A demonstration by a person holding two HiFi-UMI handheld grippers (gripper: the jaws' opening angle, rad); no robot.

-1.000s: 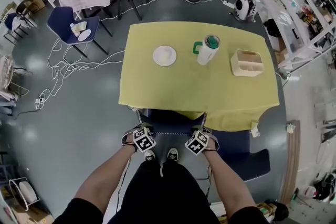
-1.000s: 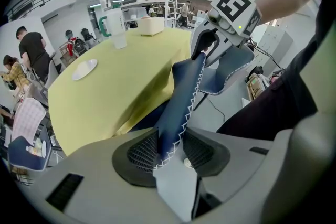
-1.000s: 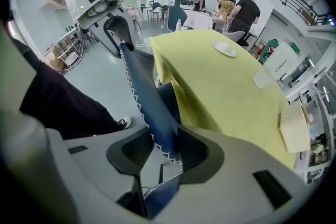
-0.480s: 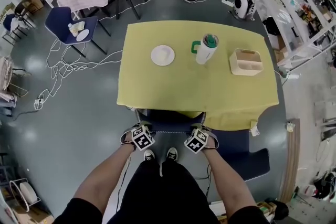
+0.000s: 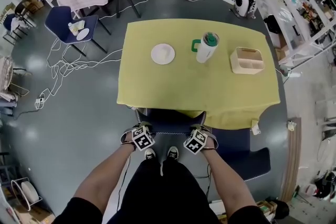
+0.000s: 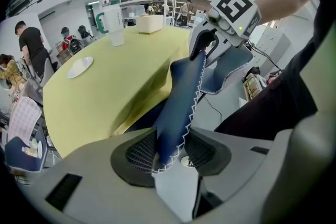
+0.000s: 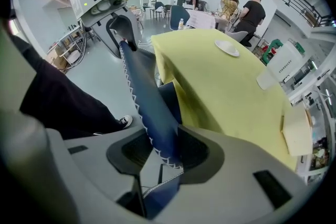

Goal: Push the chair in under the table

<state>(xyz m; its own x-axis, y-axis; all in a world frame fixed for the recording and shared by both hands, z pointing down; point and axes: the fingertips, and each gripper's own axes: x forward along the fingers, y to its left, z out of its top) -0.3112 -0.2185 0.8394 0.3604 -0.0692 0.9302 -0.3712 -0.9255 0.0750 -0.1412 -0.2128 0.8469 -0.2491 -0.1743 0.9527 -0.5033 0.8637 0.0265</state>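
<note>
Chair [image 5: 168, 120]: navy, low in the middle of the head view; its seat reaches under the near edge of the table, its back is still outside the edge
Backrest [image 6: 184, 97]: navy with white zigzag stitching along the rim; its top edge runs from one gripper to the other
Table [image 5: 210, 97]: covered by a yellow cloth that hangs over the near edge; fills the middle of the head view
Left gripper [image 6: 170, 150]: at the backrest's left end, pointing steeply down; jaws have just been opening and stand spread; the stitched rim lies between the pads without being squeezed
Right gripper [image 7: 157, 152]: at the backrest's right end, also pointing steeply down; jaws pinch the backrest's rim, with a pad against each face
Person: stands just behind the chair at the bottom of the head view; both forearms reach forward; two shoes show between the grippers
Plate [image 5: 163, 53]: white; left of centre on the cloth
Tumbler [image 5: 206, 48]: white with a green handle and lid; upright, just right of the plate
Wooden box [image 5: 247, 61]: pale, with compartments; towards the table's right side, apart from the tumbler
</note>
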